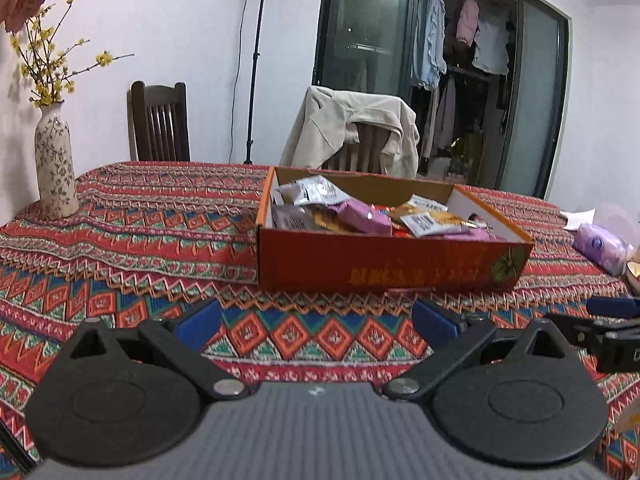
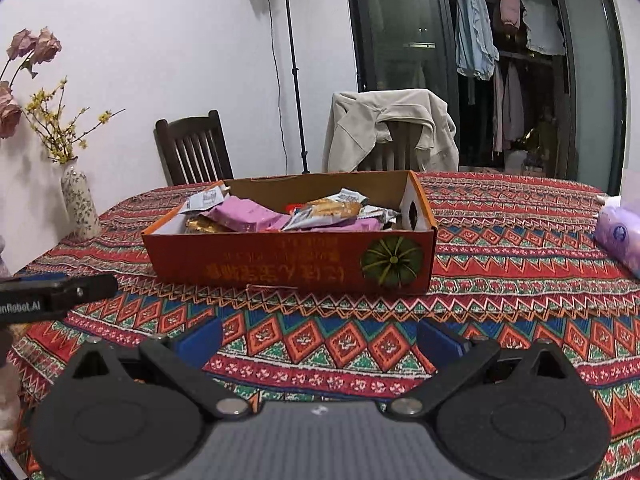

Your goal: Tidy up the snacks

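Left gripper point(image 1: 316, 322) and right gripper point(image 2: 320, 340) both hover with fingers spread, empty, near the snack-filled red box point(image 2: 288, 260) on the worktop point(image 1: 140, 248).

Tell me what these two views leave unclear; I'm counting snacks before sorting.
- Snack count: in both views the box front wall and overlapping packets hide the lower layers.
- Box lettering: blurred in the left view, upside down in the right.
- Purple pack: cut off by the frame edge in both views.
- Red scrap under the box: mostly covered.
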A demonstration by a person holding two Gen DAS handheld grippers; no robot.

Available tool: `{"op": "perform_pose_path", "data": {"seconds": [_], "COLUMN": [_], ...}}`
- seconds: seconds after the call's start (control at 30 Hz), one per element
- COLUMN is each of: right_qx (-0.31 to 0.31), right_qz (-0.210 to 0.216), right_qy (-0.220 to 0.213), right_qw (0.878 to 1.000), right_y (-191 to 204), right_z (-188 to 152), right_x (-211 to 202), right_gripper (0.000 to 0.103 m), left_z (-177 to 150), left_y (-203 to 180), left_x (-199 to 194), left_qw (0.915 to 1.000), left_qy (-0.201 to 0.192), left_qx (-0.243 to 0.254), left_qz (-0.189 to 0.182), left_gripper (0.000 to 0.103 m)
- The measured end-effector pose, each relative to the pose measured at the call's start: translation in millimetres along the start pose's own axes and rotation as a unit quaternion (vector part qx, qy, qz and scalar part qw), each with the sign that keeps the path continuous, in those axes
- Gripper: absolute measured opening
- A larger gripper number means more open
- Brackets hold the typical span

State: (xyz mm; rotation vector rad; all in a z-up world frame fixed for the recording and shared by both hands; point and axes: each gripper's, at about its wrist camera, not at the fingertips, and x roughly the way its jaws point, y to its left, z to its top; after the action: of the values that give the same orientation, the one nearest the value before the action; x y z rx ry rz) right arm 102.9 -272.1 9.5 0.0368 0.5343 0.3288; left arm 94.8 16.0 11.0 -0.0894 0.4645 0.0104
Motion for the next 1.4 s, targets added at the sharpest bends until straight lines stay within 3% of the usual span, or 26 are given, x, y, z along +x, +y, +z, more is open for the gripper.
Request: {"op": "perform_pose_path", "data": {"seconds": [1.4], "right_qx": [0.006], "right_qz": [-0.004], "right_qy": [0.007], "right_qw": [1.0], "right_y": [-0.5], "right_z": [-0.9], "right_x": [-0.8], "right_gripper": [0.103], "left_z": [-6.7], "left_y": [-3.0], "left_x": [-0.9], "left_qw": [0.9999], "left_qy": [0.01], "left_qx": [0.005], "left_qz": [0.0], "left_gripper": [0.103]}}
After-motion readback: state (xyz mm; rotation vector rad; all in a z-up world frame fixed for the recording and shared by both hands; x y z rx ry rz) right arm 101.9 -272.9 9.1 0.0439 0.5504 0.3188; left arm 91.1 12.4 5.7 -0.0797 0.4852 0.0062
